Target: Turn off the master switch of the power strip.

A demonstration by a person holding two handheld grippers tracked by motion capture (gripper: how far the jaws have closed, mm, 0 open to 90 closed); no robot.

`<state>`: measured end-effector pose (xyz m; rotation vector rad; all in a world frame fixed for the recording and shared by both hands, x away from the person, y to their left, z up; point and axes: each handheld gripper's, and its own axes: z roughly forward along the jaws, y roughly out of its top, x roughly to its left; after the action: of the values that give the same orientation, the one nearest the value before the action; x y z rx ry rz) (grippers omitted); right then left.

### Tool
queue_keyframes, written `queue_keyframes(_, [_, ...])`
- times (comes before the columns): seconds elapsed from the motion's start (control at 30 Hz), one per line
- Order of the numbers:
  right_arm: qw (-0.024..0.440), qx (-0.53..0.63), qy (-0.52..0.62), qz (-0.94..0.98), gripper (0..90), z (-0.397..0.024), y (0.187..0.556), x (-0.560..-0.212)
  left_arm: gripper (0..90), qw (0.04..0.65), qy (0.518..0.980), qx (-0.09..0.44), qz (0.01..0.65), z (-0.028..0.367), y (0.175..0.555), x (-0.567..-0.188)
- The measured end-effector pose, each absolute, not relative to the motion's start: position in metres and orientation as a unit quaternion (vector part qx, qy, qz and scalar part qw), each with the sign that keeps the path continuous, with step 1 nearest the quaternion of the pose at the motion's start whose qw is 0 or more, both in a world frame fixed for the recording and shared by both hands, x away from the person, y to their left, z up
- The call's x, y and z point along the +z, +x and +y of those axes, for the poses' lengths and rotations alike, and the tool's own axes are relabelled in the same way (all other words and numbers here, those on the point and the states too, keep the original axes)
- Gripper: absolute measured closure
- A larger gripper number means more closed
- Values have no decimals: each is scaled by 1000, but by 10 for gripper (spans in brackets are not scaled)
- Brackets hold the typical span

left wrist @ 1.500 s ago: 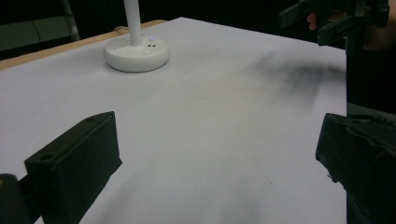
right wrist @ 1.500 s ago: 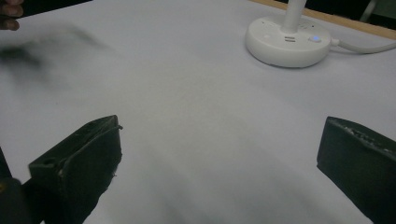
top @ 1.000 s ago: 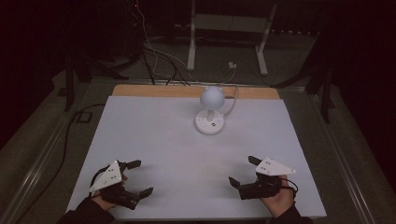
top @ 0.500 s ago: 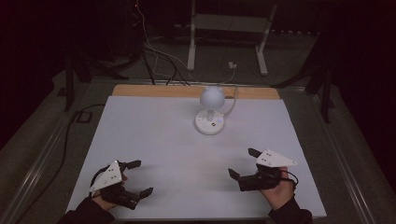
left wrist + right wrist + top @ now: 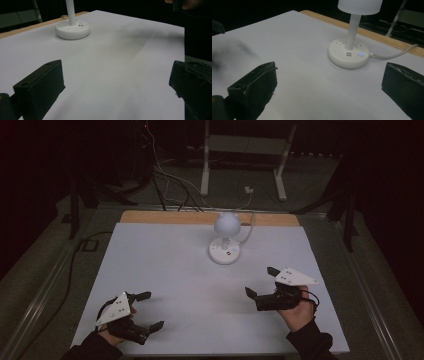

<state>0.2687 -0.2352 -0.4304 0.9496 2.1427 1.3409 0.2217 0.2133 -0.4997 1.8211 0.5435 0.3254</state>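
Centrally a white lamp [image 5: 226,237] on the table [image 5: 165,265], left hand-held gripper [image 5: 151,310] and right hand-held gripper [image 5: 261,281] nearer than it, both jaws apart, empty.

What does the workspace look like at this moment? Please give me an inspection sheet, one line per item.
Surface: white table top, with a bare wooden strip along the far edge.
Job's things: a white lamp with a round base, standing upright at the far middle; a small blue light glows on its base.
Clutter: nothing seen.
Grippers: left gripper open, holding nothing, near front left corner; right gripper open, holding nothing, at front right.
Cables: white lamp cord runs off the far edge; dark cables lie on the floor.
Surroundings: dark room; a white metal stand behind the table.
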Motion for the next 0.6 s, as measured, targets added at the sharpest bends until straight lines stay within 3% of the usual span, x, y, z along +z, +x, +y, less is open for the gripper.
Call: queue_keyframes(0.6, [221, 483, 341, 776, 0, -220, 305, -424, 4, 572, 775, 139, 231, 214, 221, -499])
